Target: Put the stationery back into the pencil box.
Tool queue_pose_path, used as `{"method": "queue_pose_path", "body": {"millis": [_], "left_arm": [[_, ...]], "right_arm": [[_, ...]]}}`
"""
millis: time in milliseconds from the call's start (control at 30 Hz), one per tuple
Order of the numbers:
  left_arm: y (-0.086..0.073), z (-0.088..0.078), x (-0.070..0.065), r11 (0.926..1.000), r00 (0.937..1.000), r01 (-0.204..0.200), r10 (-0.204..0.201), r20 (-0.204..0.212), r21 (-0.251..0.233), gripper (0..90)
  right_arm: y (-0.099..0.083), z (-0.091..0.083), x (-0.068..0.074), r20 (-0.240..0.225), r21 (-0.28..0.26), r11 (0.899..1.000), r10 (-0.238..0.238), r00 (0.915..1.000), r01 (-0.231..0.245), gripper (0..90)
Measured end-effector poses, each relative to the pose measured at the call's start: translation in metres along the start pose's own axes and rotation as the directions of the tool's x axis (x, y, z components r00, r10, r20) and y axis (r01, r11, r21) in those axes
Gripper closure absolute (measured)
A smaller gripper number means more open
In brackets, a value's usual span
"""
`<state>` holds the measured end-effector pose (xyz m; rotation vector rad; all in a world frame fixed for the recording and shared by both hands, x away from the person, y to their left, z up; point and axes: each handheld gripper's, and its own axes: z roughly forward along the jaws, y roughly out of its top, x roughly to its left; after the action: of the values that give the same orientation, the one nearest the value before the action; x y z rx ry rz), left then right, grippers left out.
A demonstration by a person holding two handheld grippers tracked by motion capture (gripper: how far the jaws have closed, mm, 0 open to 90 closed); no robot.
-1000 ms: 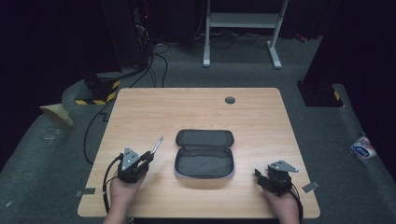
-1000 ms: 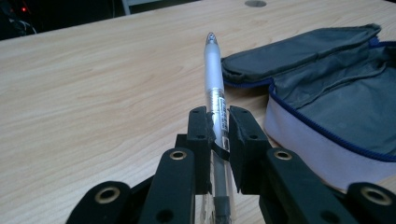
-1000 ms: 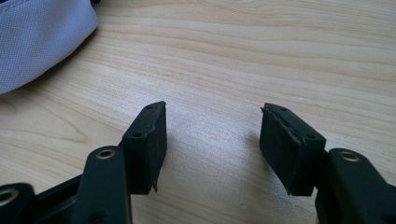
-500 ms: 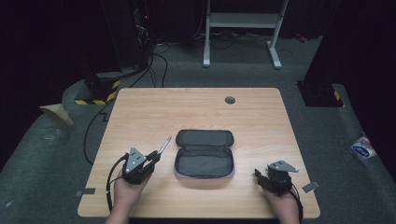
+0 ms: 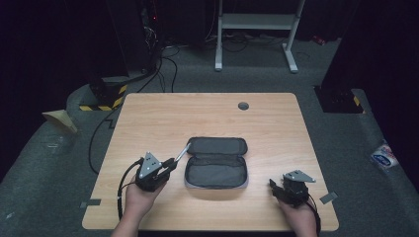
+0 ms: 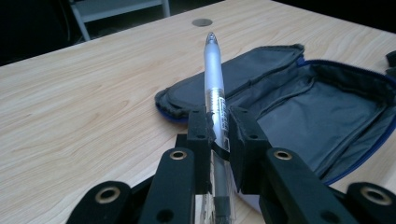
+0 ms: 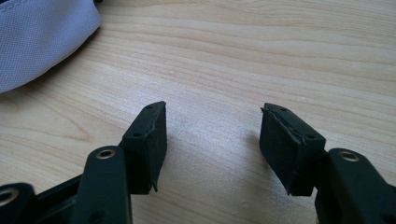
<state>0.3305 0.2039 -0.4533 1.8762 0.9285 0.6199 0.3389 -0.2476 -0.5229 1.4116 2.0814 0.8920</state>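
left gripper view: the left gripper (image 6: 218, 135) has its two black jaws closed tight on a pen (image 6: 214, 88), clamped on the barrel where a printed label shows. the pen has a frosted translucent barrel and a clear lower section; it runs straight out along the jaws, tip forward and raised. beyond the tip lies a pencil case (image 6: 299, 107), dark grey fabric with a blue edge, unzipped and spread flat with its lining exposed. the pen tip stands over the case's near left edge; whether it touches the fabric cannot be told. the case rests on a wooden table (image 6: 84, 98).

high view: the left gripper (image 5: 170, 162) is held in the person's left hand (image 5: 141, 195), just left of the case (image 5: 216, 163), with the pen (image 5: 181, 152) slanting up and right toward the case's upper left corner. the case lies open near the middle of the table (image 5: 207, 116), lid half away from the person. the right gripper (image 5: 274, 190) sits in the right hand (image 5: 296, 212) to the lower right of the case, apart from it, close to the table's near edge. a round grommet (image 5: 243, 105) is set in the tabletop beyond the case.

right gripper view: the right gripper (image 7: 212, 140) has its jaws spread wide with nothing between them, bare wood (image 7: 261, 56) below. a corner of the case's pale grey outer fabric (image 7: 37, 42) shows at upper left, clear of the jaws.
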Motion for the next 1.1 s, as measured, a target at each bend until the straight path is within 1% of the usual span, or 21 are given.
{"method": "queue_pose_path", "body": {"millis": [33,133,233,367,467,500,600,733,833,933,1100], "left_arm": [[0.002,0.0,-0.001,1.0,1.0,0.001,-0.001,0.005,-0.001,79.1],[0.007,0.003,-0.004,0.9999,0.9998,-0.016,0.016,0.012,0.001,79.1],[0.011,0.008,-0.007,0.9998,0.9994,-0.02,0.02,0.027,0.001,79.1],[0.013,0.015,-0.011,0.9998,0.9981,-0.019,0.019,0.059,0.003,79.1],[0.014,0.018,-0.013,0.9998,0.9975,-0.022,0.021,0.067,0.003,79.1],[0.015,0.021,-0.016,0.9996,0.9966,-0.026,0.025,0.079,0.007,79.1],[0.015,0.026,-0.02,0.9994,0.9953,-0.034,0.033,0.091,0.005,79.1],[0.016,0.031,-0.026,0.9985,0.9923,-0.054,0.052,0.112,0.011,79.1],[0.017,0.035,-0.03,0.998,0.9902,-0.062,0.059,0.126,0.016,79.2],[0.019,0.041,-0.036,0.9965,0.9859,-0.081,0.077,0.148,0.021,79.1],[0.024,0.049,-0.041,0.996,0.9808,-0.085,0.078,0.178,0.028,79.1]], "right_arm": [[0.0,0.0,0.0,0.0,0.0,1.0,0.0,1.0,0.0,41.3],[0.0,0.0,0.0,-0.001,-0.002,1.0,-0.002,1.0,0.002,41.2],[0.0,0.0,0.0,-0.002,-0.002,1.0,-0.002,1.0,0.002,41.3],[0.0,0.0,0.0,-0.002,-0.002,1.0,-0.002,1.0,0.002,41.2],[0.0,0.0,0.0,-0.002,-0.002,1.0,-0.002,1.0,0.002,41.2],[0.0,0.0,0.0,-0.002,-0.002,1.0,-0.001,1.0,0.001,41.3],[0.0,0.0,0.0,-0.003,-0.001,1.0,-0.001,1.0,0.001,41.3],[0.0,0.0,0.0,-0.003,-0.001,1.0,-0.001,1.0,0.001,41.3],[0.0,0.0,0.0,-0.003,-0.001,1.0,-0.001,1.0,0.001,41.3],[0.0,0.0,0.0,-0.003,-0.001,1.0,-0.001,1.0,0.001,41.3],[0.0,0.0,0.0,-0.004,-0.001,1.0,-0.001,1.0,0.001,41.3]]}}
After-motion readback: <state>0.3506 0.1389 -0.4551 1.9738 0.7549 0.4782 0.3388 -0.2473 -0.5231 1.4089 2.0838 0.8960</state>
